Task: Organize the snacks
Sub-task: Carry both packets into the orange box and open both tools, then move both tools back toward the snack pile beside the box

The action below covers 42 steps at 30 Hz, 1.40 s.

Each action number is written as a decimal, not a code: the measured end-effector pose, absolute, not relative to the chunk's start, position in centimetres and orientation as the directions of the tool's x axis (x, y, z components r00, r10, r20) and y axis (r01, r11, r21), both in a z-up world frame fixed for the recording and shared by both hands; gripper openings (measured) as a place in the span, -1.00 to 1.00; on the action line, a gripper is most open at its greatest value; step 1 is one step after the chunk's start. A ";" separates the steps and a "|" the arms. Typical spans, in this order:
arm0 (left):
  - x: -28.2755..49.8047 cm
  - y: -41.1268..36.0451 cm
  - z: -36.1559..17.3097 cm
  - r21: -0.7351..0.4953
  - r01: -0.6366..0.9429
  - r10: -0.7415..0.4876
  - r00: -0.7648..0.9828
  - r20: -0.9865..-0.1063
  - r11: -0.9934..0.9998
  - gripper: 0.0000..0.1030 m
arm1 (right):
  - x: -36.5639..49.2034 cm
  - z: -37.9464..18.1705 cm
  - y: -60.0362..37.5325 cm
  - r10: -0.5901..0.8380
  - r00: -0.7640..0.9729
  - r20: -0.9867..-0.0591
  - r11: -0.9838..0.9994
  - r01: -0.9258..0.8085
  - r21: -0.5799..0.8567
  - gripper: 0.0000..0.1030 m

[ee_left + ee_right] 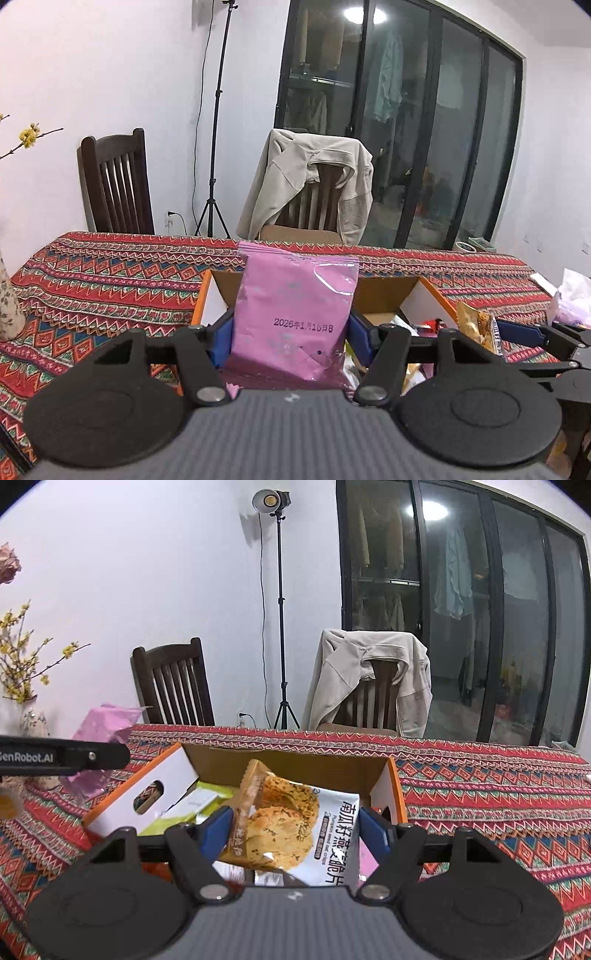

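Left hand-held gripper [291, 332] is pinching a pink snack packet [295, 314], right hand-held gripper [295, 827] pinching an oat crisps packet [291, 823], both above the open cardboard box [288, 764].

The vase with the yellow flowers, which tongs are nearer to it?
Left. The left tongs, holding the pink packet, are nearer the vase; the right tongs sit further away over the cardboard box.

We see two wrist views, each looking forward and a little downward along its own gripper, very near the open orange-and-white cardboard box [406, 295] [391, 794]. Both share the red patterned tablecloth [110, 280] [498, 794], the two dark wooden chairs [114, 184] [173, 683] and the black-framed glass doors [406, 110] [480, 590].
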<state>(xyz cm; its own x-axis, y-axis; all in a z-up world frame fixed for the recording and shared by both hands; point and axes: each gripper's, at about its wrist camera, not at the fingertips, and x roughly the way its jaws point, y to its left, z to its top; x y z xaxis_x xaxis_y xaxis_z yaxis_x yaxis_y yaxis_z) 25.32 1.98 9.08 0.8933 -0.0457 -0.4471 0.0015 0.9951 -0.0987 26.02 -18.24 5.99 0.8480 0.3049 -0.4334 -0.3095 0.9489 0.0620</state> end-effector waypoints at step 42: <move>28.8 3.6 6.3 -0.114 -0.104 0.049 0.912 -0.408 0.988 1.00 | 30.8 3.6 -18.4 0.277 0.868 -0.412 0.960 -0.262 0.095 1.00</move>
<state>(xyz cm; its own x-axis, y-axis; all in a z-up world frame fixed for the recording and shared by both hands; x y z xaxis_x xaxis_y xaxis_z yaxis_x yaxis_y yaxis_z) 28.79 3.56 6.33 0.9116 0.0491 -0.4081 -0.1041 0.9880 -0.1137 30.76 -18.44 3.63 0.8679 0.2773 -0.4122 -0.2616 0.9605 0.0952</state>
